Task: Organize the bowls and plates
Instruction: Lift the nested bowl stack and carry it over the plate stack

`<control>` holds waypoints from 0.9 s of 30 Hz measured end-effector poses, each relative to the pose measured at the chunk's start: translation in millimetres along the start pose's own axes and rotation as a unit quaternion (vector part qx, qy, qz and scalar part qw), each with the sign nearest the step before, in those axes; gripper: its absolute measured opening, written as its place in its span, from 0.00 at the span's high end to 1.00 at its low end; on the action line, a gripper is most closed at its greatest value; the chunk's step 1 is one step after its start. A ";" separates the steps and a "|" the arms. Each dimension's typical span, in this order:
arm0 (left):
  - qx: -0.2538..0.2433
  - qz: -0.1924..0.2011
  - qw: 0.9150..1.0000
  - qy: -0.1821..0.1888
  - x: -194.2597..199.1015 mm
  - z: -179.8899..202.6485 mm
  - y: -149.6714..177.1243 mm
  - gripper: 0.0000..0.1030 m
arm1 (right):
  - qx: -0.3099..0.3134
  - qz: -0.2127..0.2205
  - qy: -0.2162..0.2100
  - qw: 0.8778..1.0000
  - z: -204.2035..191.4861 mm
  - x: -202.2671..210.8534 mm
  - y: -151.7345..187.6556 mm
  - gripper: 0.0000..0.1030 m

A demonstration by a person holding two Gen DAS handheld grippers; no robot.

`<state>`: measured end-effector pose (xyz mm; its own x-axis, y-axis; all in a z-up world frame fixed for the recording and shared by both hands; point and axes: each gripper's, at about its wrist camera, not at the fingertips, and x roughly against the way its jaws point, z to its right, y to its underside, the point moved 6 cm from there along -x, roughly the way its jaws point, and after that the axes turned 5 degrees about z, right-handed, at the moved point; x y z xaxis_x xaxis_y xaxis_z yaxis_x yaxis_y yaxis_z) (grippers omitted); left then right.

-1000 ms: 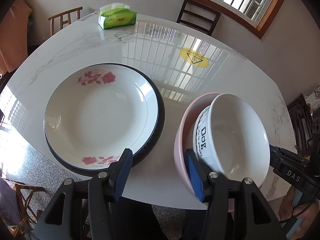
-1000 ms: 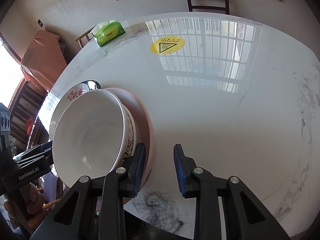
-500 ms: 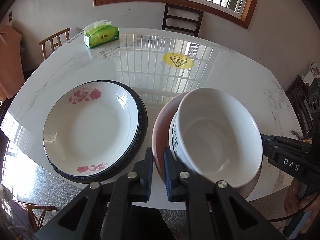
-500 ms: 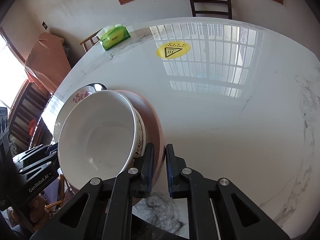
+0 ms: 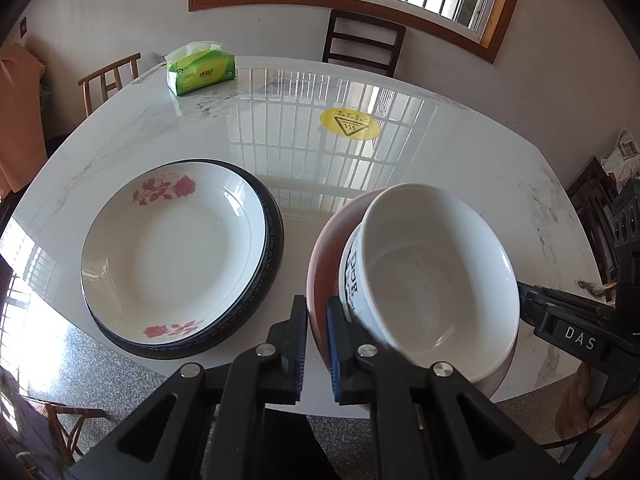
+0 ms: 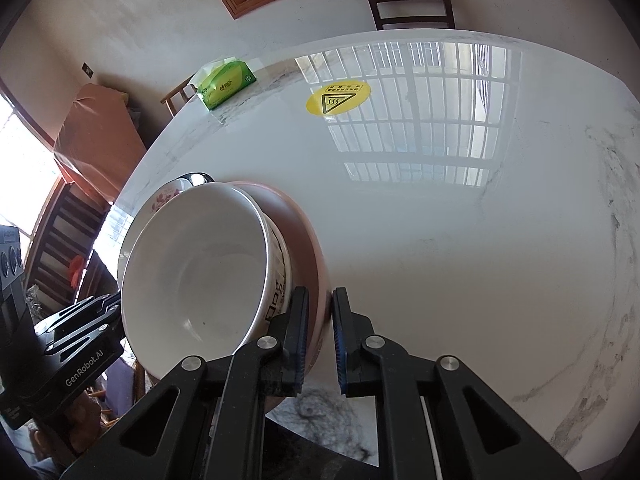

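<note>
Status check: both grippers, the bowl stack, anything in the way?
Left gripper and right gripper both shut on pink bowl rim. White bowl nested inside. Flower plate stacked on dark plate, left. Nothing blocking.

White bowl (image 5: 432,280) with black lettering, nested tilted inside a pink bowl (image 5: 320,256), both near the table's front edge, just right of a white rose-patterned plate (image 5: 172,248) stacked on a dark-rimmed plate (image 5: 274,240)

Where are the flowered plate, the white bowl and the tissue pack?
Flowered plate (image 5: 176,252): left wrist view, its white centre.
White bowl (image 5: 432,280): left wrist view, inside bottom.
Tissue pack (image 5: 202,74): left wrist view, green front face.
</note>
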<state>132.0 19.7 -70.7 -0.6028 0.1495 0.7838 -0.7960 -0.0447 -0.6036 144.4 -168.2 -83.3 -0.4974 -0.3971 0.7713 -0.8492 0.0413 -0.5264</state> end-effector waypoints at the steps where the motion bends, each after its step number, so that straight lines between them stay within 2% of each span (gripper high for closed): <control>1: 0.001 -0.001 1.000 0.001 0.0 0.6 0.1 0.91 | -0.002 0.000 -0.002 1.000 0.8 0.1 0.3 0.89; 18: 0.010 -0.012 1.000 0.014 -1.2 1.0 -4.0 0.92 | -0.018 0.006 -0.004 1.000 6.0 7.1 1.1 0.88; 27: 0.012 0.005 1.000 0.006 11.6 1.3 -14.6 0.92 | -0.017 0.012 -0.007 1.000 2.0 10.3 -5.8 0.88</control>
<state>136.5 20.8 -52.6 -0.6096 0.1615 0.7761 -0.7915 -0.0695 -0.6072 144.6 -174.3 -73.1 -0.5155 -0.4085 0.7532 -0.8425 0.0816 -0.5324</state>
